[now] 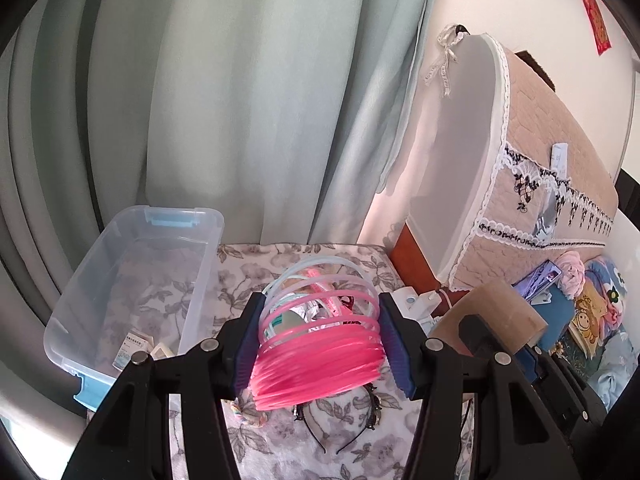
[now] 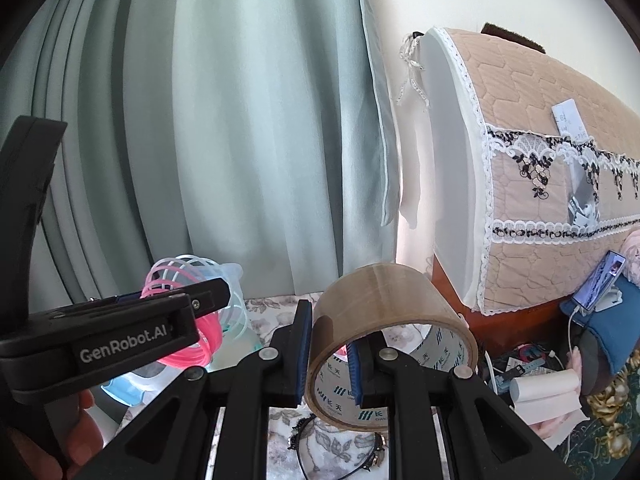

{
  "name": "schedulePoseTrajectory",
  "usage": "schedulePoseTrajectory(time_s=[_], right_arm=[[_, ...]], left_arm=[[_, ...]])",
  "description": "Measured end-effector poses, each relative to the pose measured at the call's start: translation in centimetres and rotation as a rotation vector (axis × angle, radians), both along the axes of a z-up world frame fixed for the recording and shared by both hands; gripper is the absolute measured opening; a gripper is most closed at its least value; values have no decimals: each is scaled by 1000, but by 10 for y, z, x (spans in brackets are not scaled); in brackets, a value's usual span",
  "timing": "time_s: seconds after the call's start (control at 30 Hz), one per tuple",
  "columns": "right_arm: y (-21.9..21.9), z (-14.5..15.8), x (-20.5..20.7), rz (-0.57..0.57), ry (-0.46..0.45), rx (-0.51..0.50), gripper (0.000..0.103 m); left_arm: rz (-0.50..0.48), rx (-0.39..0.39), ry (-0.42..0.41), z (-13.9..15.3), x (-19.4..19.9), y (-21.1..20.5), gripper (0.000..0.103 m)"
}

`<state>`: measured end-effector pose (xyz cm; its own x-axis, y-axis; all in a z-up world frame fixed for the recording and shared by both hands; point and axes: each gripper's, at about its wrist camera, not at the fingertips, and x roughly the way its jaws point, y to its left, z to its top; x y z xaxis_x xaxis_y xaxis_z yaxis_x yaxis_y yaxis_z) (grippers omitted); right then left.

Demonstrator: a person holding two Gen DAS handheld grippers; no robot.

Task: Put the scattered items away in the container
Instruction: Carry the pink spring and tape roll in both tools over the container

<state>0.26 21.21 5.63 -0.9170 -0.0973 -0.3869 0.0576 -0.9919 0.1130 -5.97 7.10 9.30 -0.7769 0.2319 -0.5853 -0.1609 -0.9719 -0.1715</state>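
Observation:
My left gripper [image 1: 318,346] is shut on a pink and pastel plastic spring coil [image 1: 320,344], held above the floral cloth. The coil [image 2: 188,312] also shows at the left of the right wrist view, with the left gripper's black body in front of it. My right gripper [image 2: 329,354] is shut on the wall of a brown packing tape roll [image 2: 392,320], one finger inside the ring and one outside. The tape roll [image 1: 496,316] appears to the right in the left wrist view. The clear plastic container [image 1: 132,280] with blue latches stands at the left, holding a few small packets.
A black headband [image 1: 336,420] lies on the floral cloth [image 1: 248,276] under the grippers. Curtains [image 1: 224,92] hang behind. At the right are a quilted headboard cover [image 2: 540,160], a phone [image 2: 600,280] on a charging cable, pillows and white paper rolls [image 2: 548,396].

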Motion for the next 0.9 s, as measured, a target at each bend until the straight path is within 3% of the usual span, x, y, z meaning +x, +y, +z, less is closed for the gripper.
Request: schedulePoseTrajectory(time_s=[0.33,0.9], right_arm=[[-33,21,-2,71,35,14,18],[-106,11,-30,192,-32,112,18]], left_arm=[[73,44,34,15,4,-41,57],[201,139,20,3,1,-124,57]])
